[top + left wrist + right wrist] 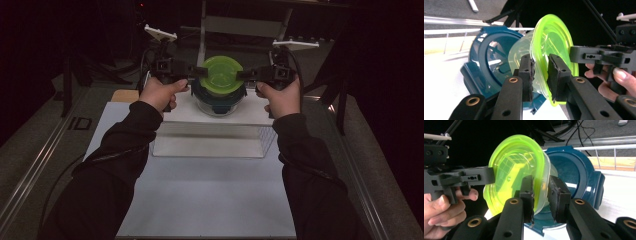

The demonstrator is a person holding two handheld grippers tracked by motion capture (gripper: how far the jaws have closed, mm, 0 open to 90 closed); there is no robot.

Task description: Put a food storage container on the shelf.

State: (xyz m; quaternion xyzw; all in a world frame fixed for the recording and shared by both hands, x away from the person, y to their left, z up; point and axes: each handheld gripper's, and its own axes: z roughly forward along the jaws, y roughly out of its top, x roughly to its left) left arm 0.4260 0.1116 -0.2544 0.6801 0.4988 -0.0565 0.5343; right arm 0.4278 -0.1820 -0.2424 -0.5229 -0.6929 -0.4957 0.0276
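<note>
Green container (221,73) held above blue-lidded glass bowl (218,100) on raised surface (250,114); left claw (202,72) and right claw (241,75) each pinch opposite rim edges, keeping it level for stacking.

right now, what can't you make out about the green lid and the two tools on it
- High view: whether the left tool and right tool pinch the green lid or just touch it; too small and dim.
- Both gripper views: contents of the blue-rimmed container; glare and the lid cover it.
- Left gripper view: the lid's lower edge, behind the pads.
</note>
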